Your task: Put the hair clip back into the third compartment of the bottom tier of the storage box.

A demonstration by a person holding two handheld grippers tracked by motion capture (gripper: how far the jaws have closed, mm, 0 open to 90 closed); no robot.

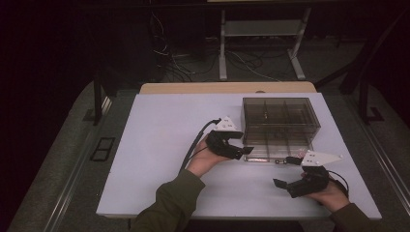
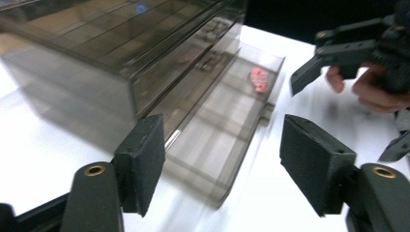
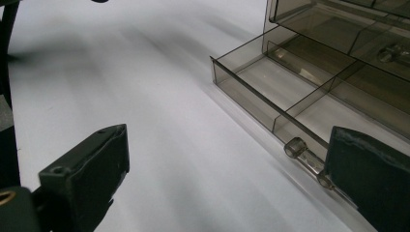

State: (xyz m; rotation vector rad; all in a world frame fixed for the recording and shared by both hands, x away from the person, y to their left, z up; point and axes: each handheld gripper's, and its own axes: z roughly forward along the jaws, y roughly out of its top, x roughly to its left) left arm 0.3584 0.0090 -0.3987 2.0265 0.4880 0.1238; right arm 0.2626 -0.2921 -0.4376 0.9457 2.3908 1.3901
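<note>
High view: a smoky, see-through drawer cabinet (image 1: 280, 123) stands on the right half of the white tabletop (image 1: 159, 159), its bottom drawer (image 1: 270, 153) pulled out toward the person. The left gripper (image 1: 244, 151) sits just beside the drawer's left front corner, carried by the left hand (image 1: 205, 158) with its cable looping back toward the sleeve; the right gripper (image 1: 285, 186) hovers near the tabletop's front edge, a little apart from the drawer's right end, in the right hand (image 1: 331, 193). In the left gripper view the two black jaws stand wide apart with nothing between them; the drawer (image 2: 227, 125) runs away between them, divided into compartments, and a small pink-red object (image 2: 259, 79) lies in the far compartment, too blurred to identify. The right gripper (image 2: 309, 77) and its hand (image 2: 372, 89) show farther off at the upper right. In the right gripper view the jaws are likewise spread wide and hold nothing; the drawer's front wall (image 3: 270, 108) crosses the frame, a small clear handle (image 3: 302, 150) juts from it close to the right-hand jaw, and whether the two touch cannot be told.
</note>
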